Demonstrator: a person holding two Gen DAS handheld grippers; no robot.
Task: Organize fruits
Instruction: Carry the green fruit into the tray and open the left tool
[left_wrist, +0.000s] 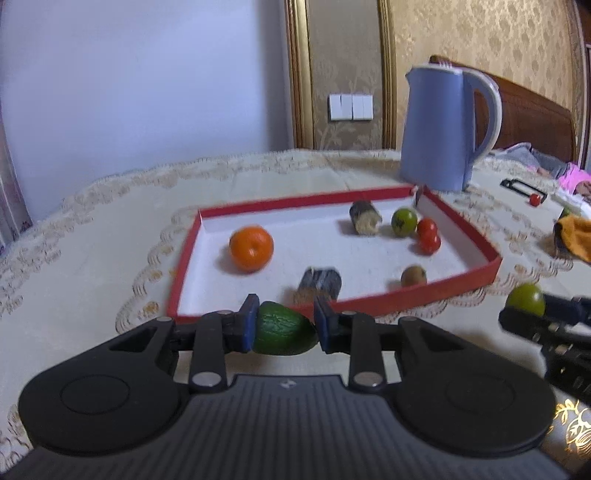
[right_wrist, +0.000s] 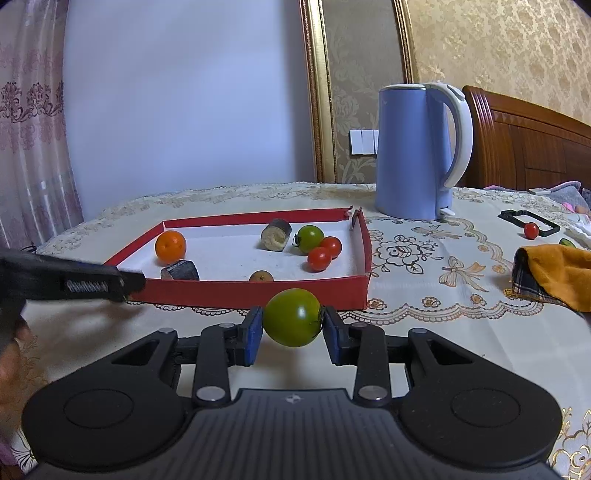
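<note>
A red-walled tray lies on the table and holds an orange, a green tomato, two red cherry tomatoes, a small brown fruit and two dark cut pieces. My left gripper is shut on a dark green wrinkled fruit just before the tray's near wall. My right gripper is shut on a green tomato, also seen in the left wrist view.
A blue kettle stands behind the tray's right corner. To the right lie a black frame with a red cherry tomato, and an orange cloth. The lace tablecloth covers the table.
</note>
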